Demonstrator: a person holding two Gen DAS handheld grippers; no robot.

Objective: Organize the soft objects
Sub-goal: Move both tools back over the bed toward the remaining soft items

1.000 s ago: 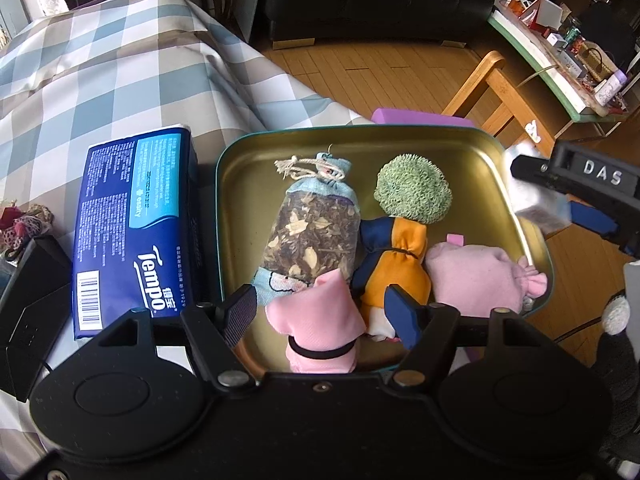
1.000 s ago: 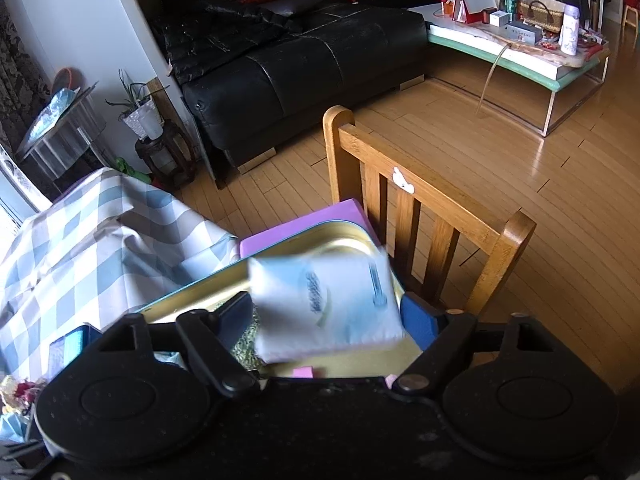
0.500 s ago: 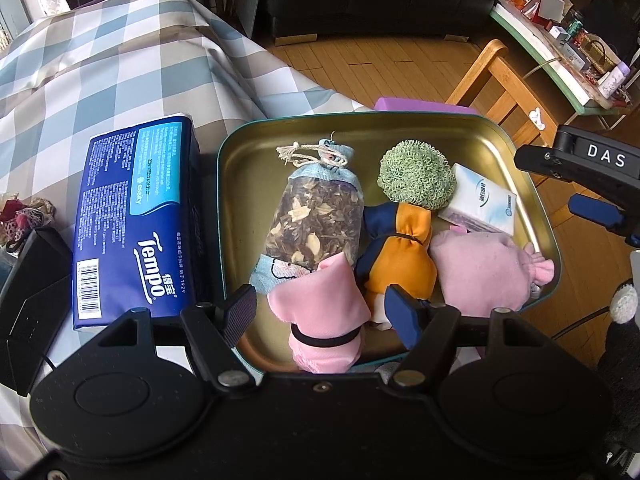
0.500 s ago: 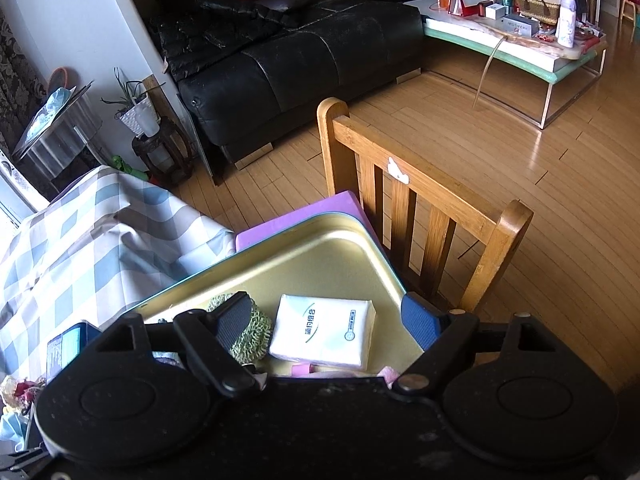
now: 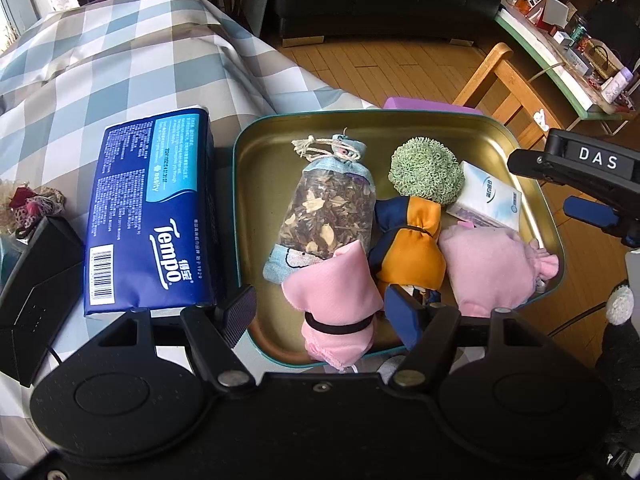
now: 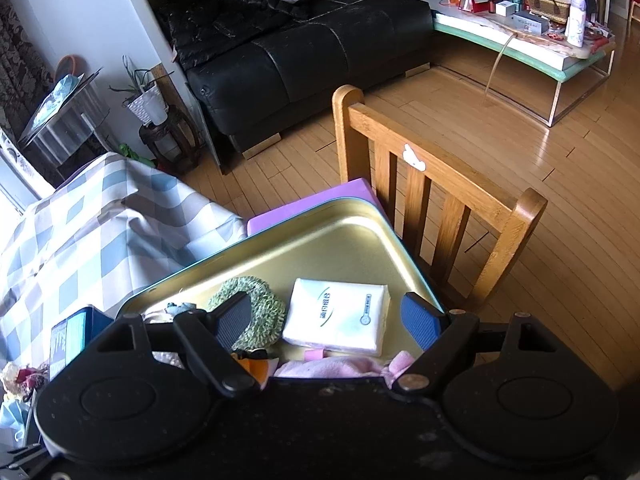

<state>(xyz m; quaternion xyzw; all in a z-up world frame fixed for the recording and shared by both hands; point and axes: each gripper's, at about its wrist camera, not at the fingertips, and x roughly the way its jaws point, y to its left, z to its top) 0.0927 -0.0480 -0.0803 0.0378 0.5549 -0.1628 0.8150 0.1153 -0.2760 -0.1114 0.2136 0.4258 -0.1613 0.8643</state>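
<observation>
Gold tin: we see the tray (image 5: 256, 184) on the checked cloth (image 5: 120, 64), its far corner hanging past the table edge toward a wooden chair (image 6: 440, 200).
What changed: a second ago the white tissue pack (image 6: 340, 316) sat clamped in our right gripper (image 6: 332, 320); now it lies flat in the tray's far right corner, and the jaws stand released on either side of it, pads clear.
Meaning: we judge that placement done; the right hand is free to back off.
Tray load: herb sachet (image 5: 328, 204), green scrubber (image 5: 424, 172), orange-and-blue pouch (image 5: 412, 248), two pink pouches (image 5: 336, 292) and (image 5: 492, 268), plus the pack, which touches the scrubber.
Left gripper (image 5: 320, 312): jaws apart around the near pink pouch, gripping nothing as far as we can tell; the pouch rests on the tray's near rim, part overhanging.
Outside the tray: the blue Tempo pack (image 5: 148, 208) lies just beside the left rim, a black box (image 5: 32, 280) nearer us.
Edges: the rim is low, and the right side sits close to the chair back.
Open room: bare gold only along the far wall and the left strip; we think the Tempo pack would hardly fit.
</observation>
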